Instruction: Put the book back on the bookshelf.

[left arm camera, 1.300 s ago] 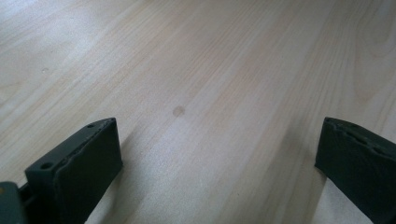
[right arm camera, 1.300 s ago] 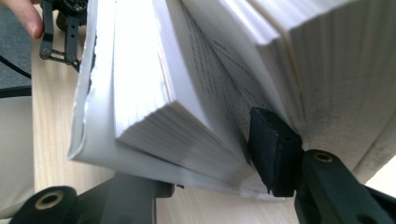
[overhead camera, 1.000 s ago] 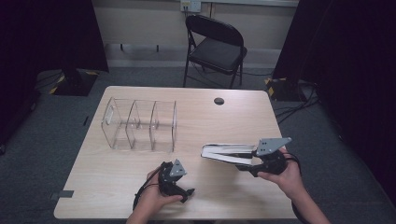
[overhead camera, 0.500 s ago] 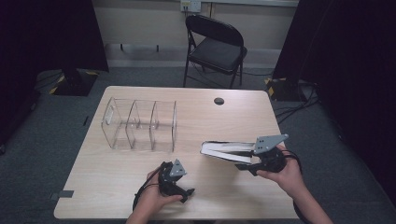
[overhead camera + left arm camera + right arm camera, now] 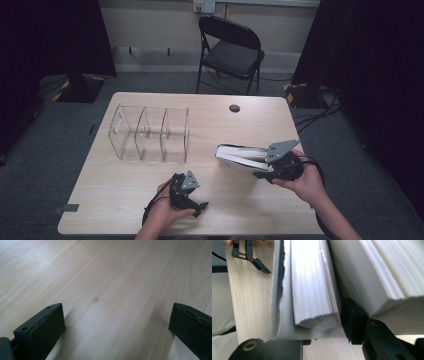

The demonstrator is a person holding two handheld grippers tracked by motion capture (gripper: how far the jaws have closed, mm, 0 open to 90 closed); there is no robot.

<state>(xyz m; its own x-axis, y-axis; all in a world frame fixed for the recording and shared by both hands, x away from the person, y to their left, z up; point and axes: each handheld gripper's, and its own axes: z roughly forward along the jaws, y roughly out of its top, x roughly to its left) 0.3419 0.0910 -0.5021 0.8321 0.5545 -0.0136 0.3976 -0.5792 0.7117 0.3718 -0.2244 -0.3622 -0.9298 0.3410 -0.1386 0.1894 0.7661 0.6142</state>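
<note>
Two white-paged books (image 5: 239, 156) lie stacked at the table's right. My right gripper (image 5: 252, 167) reaches in from their right side. In the right gripper view one book (image 5: 312, 287) with a grey cover sits between the jaws, and the second book (image 5: 382, 272) lies outside the right jaw, which is wedged between the two. The jaws of my right gripper (image 5: 317, 322) have just been closing and press on the book between them. My left gripper (image 5: 199, 206) rests near the front edge. Its jaws (image 5: 117, 310) stand wide open over bare wood.
A clear plastic organizer (image 5: 150, 132) with three compartments stands on the left half of the wooden table (image 5: 215, 125). A dark cable hole (image 5: 234, 108) sits near the far edge. A folding chair (image 5: 232, 50) stands behind the table.
My right gripper has risen a little with the book, and its jaws have drawn closer together. The left hand and its gripper have stayed put.
</note>
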